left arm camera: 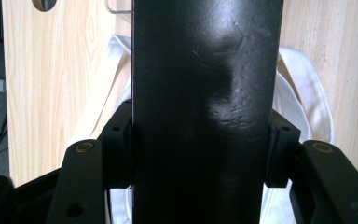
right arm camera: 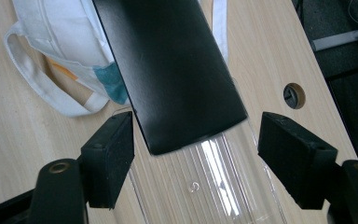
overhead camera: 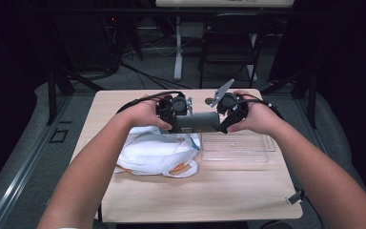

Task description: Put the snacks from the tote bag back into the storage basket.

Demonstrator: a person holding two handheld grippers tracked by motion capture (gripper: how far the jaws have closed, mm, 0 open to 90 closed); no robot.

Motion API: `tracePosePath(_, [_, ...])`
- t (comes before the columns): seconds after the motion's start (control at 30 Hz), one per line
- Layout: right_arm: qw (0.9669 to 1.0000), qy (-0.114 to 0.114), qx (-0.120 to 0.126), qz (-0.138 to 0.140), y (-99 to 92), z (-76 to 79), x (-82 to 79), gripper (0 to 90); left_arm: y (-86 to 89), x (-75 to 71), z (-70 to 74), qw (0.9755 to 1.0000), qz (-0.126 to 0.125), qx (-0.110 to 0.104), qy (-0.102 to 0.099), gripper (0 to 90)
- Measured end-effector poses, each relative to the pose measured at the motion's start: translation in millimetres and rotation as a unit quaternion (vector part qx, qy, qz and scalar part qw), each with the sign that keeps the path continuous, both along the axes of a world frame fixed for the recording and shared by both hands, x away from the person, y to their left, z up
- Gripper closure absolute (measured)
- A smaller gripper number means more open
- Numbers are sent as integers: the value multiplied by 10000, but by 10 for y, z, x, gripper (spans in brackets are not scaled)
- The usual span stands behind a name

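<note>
Black case (overhead camera: 199, 122) hangs level above tabletop (overhead camera: 228, 191), over white bag (overhead camera: 155, 152) and clear tray (overhead camera: 238, 148). Left tool (left arm camera: 198, 154) clenches it; right tool (right arm camera: 196, 154) released. Lower right end into tray before left lets go.

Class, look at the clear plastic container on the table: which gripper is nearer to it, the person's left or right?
Right. The right gripper hovers just above the clear container's far left corner, jaws open. The left gripper, clamped on the black box, sits further left, over the white bag.
</note>
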State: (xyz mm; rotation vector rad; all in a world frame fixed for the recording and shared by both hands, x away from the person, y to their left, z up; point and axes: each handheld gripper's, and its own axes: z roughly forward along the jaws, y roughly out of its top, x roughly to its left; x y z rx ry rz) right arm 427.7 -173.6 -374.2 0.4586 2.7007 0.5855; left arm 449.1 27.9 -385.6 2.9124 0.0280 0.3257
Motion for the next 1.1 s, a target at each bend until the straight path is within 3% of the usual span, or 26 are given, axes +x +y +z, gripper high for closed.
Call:
tracePosePath(0.23, [9999, 0, -32, 121, 51, -27, 4, 266, -60, -17, -13, 10000, -49, 1, -3, 425])
tracePosePath(0.27, [9998, -41, -125, 174, 68, -27, 7, 262, -86, -22, -11, 10000, -85, -6, -37, 426])
tracePosePath(0.47, [9996, 26, -143, 230, 117, -50, 7, 261, -130, -26, -7, 9997, -205, -41, -143, 425])
tracePosePath(0.6, [9995, 50, -162, 253, 135, -66, 14, 261, -136, -38, -13, 9998, -136, -80, -75, 426])
tracePosePath(0.77, [9994, 83, -192, 284, 169, -100, 22, 261, -145, -51, -4, 9997, -181, -113, -153, 425])
tracePosePath(0.93, [9990, 59, -332, 281, 220, -151, 23, 267, -162, -56, 31, 9992, -332, 52, -224, 425])
tracePosePath(0.97, [9990, 59, -332, 281, 220, -151, 23, 267, -162, -56, 31, 9992, -332, 52, -224, 425])
tracePosePath(1.0, [9993, 87, -213, 287, 242, -175, 14, 275, -161, -80, 12, 9995, -236, -146, -139, 425])
tracePosePath(1.1, [9992, 126, -203, 331, 254, -184, 14, 280, -160, -78, 26, 9993, -274, -98, -219, 425])
